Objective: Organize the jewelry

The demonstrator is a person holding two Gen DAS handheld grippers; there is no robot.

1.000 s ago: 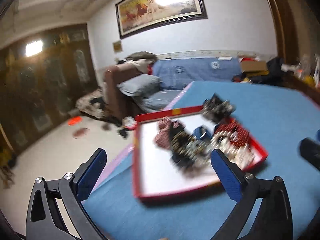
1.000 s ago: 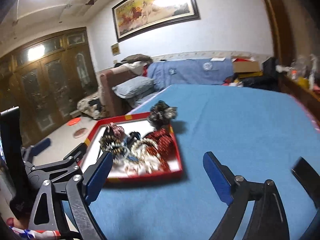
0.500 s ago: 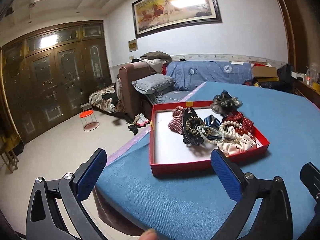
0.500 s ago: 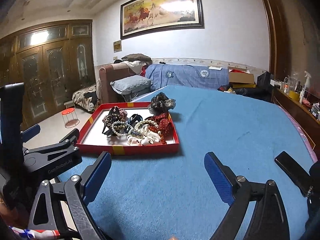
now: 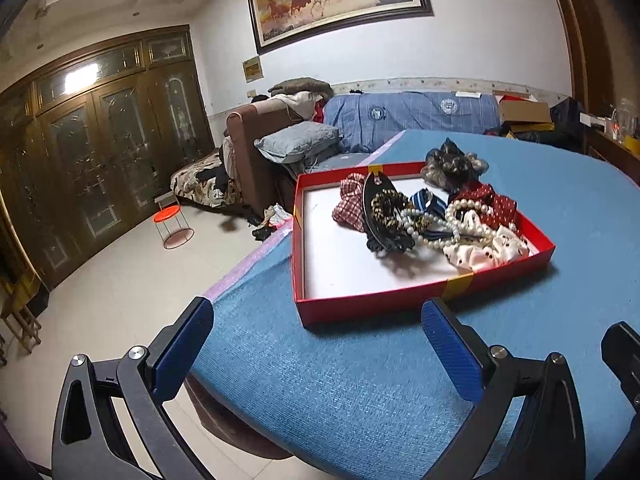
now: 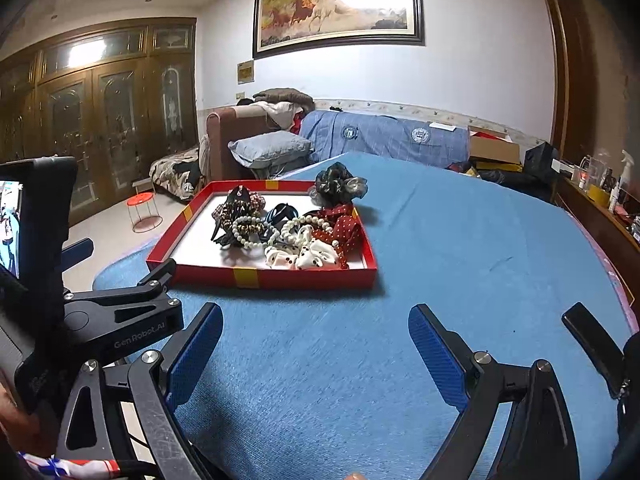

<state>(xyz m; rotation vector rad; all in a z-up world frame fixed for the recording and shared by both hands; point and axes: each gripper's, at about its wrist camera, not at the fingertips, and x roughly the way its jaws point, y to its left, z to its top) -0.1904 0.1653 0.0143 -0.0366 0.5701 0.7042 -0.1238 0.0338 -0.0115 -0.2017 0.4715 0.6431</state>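
holding my left claw (image 5: pixel 316 344) wide over near edge of blue table (image 5: pixel 360 392), gripping nothing. my right claw (image 6: pixel 316 344) also gaping wide, empty, hovering over cloth short of red tray (image 6: pixel 256 274). tray sitting ahead on table. inside: pearl strands (image 6: pixel 296 224), black clip (image 5: pixel 380 216), scrunchies, heaped toward far right side. dark scrunchie (image 6: pixel 340 184) resting on far rim.

Both tongs (image 5: pixel 316 344) (image 6: pixel 316 340) have black frames, blue ribbed pads, silver screws.
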